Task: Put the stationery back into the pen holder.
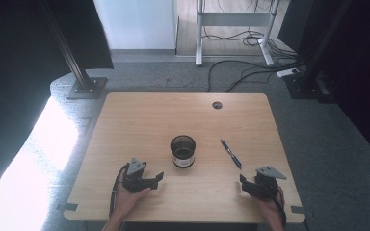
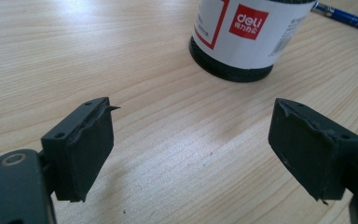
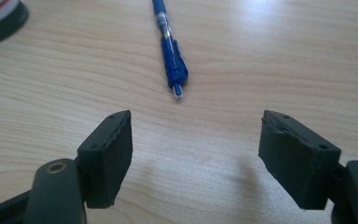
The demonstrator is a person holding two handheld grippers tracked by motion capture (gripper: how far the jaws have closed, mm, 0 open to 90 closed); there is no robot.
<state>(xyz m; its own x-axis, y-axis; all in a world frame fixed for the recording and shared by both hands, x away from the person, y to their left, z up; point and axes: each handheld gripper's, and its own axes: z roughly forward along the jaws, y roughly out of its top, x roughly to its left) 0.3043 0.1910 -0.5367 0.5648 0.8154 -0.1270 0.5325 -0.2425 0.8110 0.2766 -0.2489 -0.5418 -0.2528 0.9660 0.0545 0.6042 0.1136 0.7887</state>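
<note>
A black round pen holder (image 1: pixel 183 151) with a white label stands upright near the middle of the wooden table (image 1: pixel 135 120). Its base and red logo fill the top of the left gripper view, pen holder (image 2: pixel 242 37). A blue pen (image 1: pixel 231 153) lies on the wood to the holder's right. In the right gripper view the pen (image 3: pixel 170 51) lies just beyond the jaws, its tip toward me. My left gripper (image 1: pixel 155 182) rests at the front left, open, nothing between its jaws. My right gripper (image 1: pixel 243 185) sits at the front right, open and empty as well.
A round cable hole (image 1: pixel 217 105) sits near the table's far edge. Beyond the table are a black stand base (image 1: pixel 86 87) on the left, cables (image 1: pixel 250 67) on the floor and a white desk frame (image 1: pixel 200 33).
</note>
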